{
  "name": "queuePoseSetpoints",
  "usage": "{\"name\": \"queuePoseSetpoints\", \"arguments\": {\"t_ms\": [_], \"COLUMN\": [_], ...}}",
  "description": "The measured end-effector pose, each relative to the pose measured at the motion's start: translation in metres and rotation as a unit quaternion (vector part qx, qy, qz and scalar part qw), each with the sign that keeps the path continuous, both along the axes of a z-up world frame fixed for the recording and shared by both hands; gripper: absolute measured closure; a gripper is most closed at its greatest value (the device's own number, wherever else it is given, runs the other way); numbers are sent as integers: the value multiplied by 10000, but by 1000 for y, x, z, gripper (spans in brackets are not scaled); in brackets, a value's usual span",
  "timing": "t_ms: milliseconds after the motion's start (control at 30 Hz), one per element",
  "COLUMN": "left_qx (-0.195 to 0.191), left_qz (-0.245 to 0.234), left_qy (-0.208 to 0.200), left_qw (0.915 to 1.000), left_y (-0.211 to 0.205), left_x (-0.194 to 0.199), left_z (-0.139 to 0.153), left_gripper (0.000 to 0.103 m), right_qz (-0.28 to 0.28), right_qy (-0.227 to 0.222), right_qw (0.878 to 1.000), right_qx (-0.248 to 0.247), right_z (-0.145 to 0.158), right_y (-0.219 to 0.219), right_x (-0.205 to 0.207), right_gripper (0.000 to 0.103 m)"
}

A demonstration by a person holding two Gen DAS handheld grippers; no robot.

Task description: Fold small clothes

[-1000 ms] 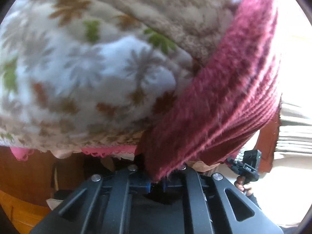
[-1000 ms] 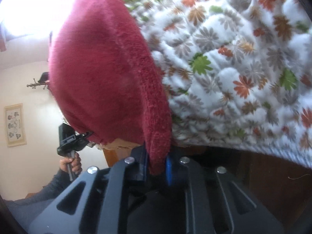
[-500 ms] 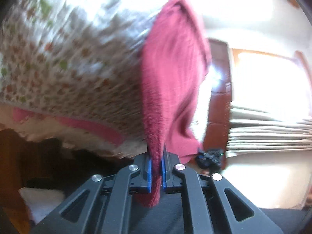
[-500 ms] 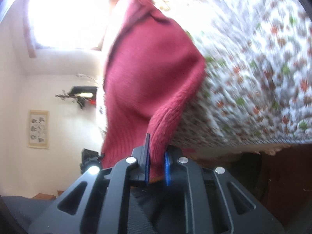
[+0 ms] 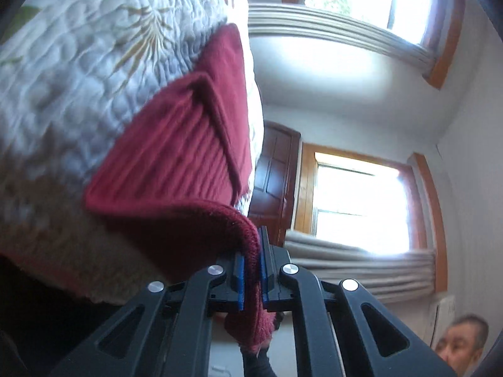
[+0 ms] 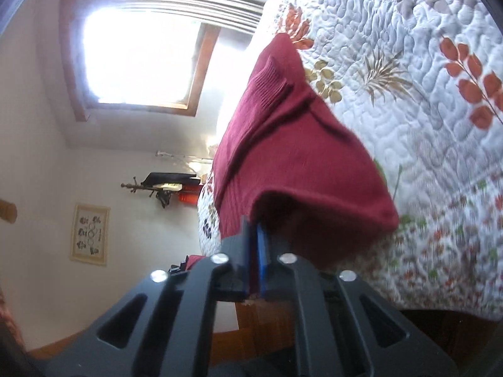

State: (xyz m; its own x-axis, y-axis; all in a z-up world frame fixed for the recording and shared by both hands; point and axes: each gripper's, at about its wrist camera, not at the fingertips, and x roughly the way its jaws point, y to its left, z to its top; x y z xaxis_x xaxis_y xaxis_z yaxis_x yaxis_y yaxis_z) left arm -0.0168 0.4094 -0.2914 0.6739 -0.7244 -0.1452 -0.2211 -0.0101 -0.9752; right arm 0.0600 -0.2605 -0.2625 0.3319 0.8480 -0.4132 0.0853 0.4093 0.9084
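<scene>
A dark red knitted garment [image 5: 176,169] lies stretched over a quilted bedspread [image 5: 78,62] with a leaf print. My left gripper [image 5: 251,251] is shut on one hem corner of it, the knit squeezed between the blue pads, a bit hanging out behind. In the right wrist view the same garment [image 6: 283,144] drapes from the bedspread [image 6: 424,94] down to my right gripper [image 6: 254,235], which is shut on its other corner. Both held corners are raised off the bed, and the far part rests on it.
The bed's edge falls away below the garment in both views. Windows with curtains [image 5: 355,201], a wooden door [image 5: 273,172], a coat rack [image 6: 163,187] and a framed picture [image 6: 89,234] line the walls. A person's head [image 5: 462,342] shows at the lower right.
Both grippers have swung upward and away from the bed's side, still holding the garment's corners. The garment now lies spread over the top of the bedspread instead of hanging close before the cameras.
</scene>
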Motion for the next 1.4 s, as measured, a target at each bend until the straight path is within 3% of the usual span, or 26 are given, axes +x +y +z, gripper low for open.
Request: {"name": "queuePoseSetpoints", "arguments": {"t_ms": [267, 400, 433, 600, 667, 733, 800, 867, 1000, 1067, 1200, 1300, 1400], "left_qx": [-144, -199, -142, 242, 681, 1352, 2331, 3122, 4209, 4558, 4979, 5093, 5073], "left_qz": [538, 656, 644, 752, 676, 433, 45, -382, -995, -1263, -1847, -2200, -2459], "left_qy": [1006, 1019, 969, 793, 764, 751, 780, 779, 623, 598, 567, 513, 443], "left_qw": [9934, 9924, 9931, 9937, 9925, 9870, 9693, 9460, 8995, 8790, 8454, 8304, 8248], "left_y": [13, 11, 11, 18, 19, 16, 8, -7, -34, -45, -54, -58, -55], "left_x": [42, 41, 41, 26, 23, 24, 28, 36, 50, 67, 81, 99, 118], "left_z": [-51, -49, -45, -17, 0, 20, 42, 59, 79, 81, 86, 80, 69], "left_gripper": [96, 93, 90, 67, 64, 57, 46, 40, 30, 24, 22, 22, 22], "right_qz": [10, -58, -54, 168, 355, 623, 890, 1077, 1242, 1231, 1229, 1281, 1216], "right_qy": [561, 497, 438, 186, 118, 71, 25, -14, -7, 32, 118, 166, 214], "right_qw": [9968, 9968, 9970, 9942, 9907, 9870, 9824, 9767, 9745, 9750, 9745, 9718, 9716], "right_qx": [-568, -626, -637, -1042, -1310, -1483, -1643, -1858, -1867, -1847, -1874, -1974, -2020], "right_z": [-41, -39, -35, -19, -19, -21, -29, -37, -49, -53, -58, -61, -59], "right_y": [17, 12, 9, -2, -1, 3, 10, 17, 23, 24, 23, 23, 22], "right_x": [53, 61, 62, 65, 64, 62, 61, 61, 61, 62, 64, 67, 65], "right_gripper": [97, 91, 84, 76, 70, 64, 56, 48, 43, 41, 38, 38, 38]}}
